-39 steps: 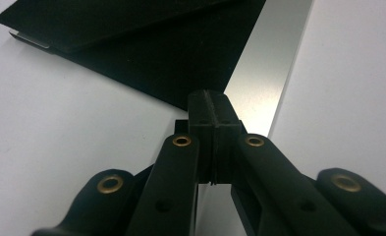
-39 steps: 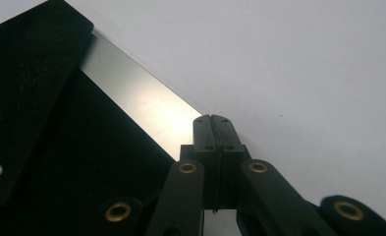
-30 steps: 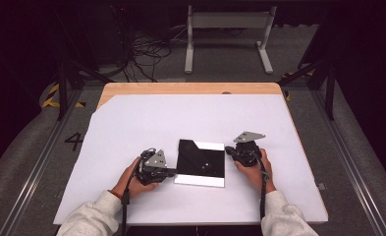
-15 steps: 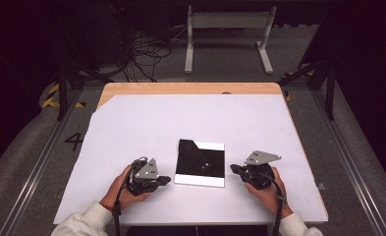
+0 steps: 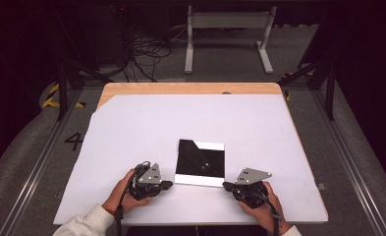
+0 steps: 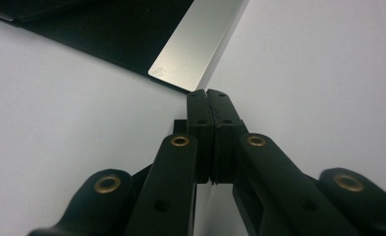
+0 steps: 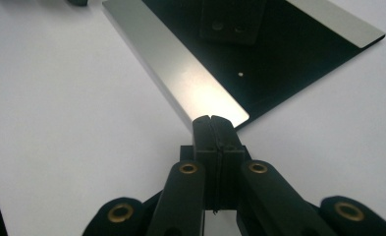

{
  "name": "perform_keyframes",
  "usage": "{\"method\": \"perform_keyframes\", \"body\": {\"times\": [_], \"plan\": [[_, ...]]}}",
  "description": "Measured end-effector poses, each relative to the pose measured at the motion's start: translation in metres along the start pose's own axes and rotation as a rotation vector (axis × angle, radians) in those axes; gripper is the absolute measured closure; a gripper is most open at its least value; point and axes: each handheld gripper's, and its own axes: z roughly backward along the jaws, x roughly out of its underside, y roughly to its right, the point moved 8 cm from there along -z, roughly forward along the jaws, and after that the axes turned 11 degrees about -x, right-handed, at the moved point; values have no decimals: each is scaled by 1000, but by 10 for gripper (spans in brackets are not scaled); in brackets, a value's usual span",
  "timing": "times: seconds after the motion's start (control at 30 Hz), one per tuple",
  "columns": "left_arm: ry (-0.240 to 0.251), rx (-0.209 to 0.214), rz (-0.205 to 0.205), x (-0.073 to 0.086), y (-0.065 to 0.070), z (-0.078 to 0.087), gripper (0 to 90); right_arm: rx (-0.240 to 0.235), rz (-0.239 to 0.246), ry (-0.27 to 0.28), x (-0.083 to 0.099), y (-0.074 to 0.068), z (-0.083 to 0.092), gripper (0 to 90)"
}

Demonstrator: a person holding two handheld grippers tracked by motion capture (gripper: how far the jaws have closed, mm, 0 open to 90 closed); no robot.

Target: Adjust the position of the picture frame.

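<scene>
High view: glossy black rectangular plate [image 5: 200, 161], pale near edge, white tabletop [image 5: 131, 128].

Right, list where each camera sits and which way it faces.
High view: above the person's side, looking forward and down on the table; both hands and tongs show.
Left gripper view: rides the left tongs, shut, aimed at the black panel.
Right gripper view: rides the right tongs, shut, at the panel's silver strip.
All views share the panel.

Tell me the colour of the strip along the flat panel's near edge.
Silvery grey, against the panel's glossy black face; the strip shows best in the right gripper view.
</scene>
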Motion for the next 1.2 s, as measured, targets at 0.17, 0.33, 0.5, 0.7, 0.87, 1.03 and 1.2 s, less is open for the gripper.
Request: {"method": "perform_keyframes", "body": {"times": [0.17,0.33,0.5,0.7,0.87,1.03,1.2], "plan": [[-2,-9,-9,0,0,0,889,22,15,0,2,0,-2,900],[-12,-30,-25,-1,1,-1,896,32,35,0,2,-1,-3,900],[-22,-32,-27,-1,2,0,893,76,67,-2,1,-1,-4,900],[-32,-66,-10,-1,2,-1,897,88,67,-2,-1,1,-6,900],[-28,-84,-6,-3,2,-3,899,89,61,-2,-2,3,-7,900],[-27,-88,3,-4,1,-4,899,99,61,-3,-4,5,-9,900],[-25,-98,10,-6,-2,-7,900,95,56,-3,-5,7,-9,900]]}}
